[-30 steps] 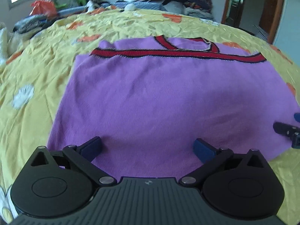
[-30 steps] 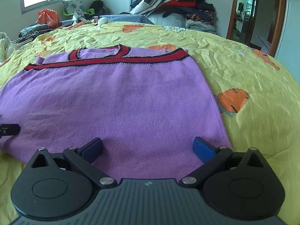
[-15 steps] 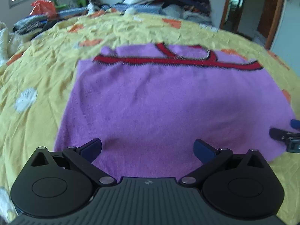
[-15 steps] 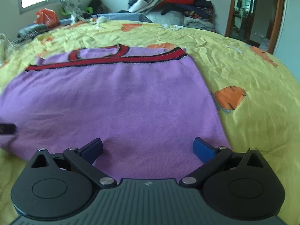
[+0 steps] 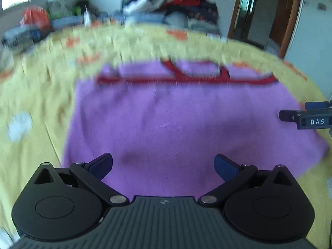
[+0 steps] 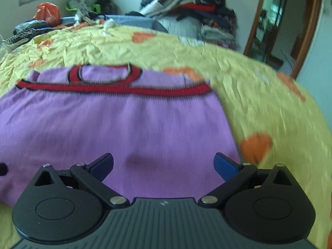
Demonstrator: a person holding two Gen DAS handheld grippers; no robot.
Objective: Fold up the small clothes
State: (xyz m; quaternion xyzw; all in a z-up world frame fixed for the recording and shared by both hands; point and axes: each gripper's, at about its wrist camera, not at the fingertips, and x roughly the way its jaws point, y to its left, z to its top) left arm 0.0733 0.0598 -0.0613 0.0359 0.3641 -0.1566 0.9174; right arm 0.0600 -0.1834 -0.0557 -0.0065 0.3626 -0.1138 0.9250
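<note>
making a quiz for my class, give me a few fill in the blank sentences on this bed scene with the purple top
1. The purple top lies spread on a bedsheet whose main colour is ____.
2. The band across the top's far edge is ____.
3. The fingers of the right gripper stand ____, with nothing between them.
4. The left gripper holds ____.

Missing words: yellow; red; open; nothing

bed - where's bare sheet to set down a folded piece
Bare yellow bedsheet lies right of the purple garment, and a strip to its left. The far edge is crowded: clothes pile and orange bag.
</note>
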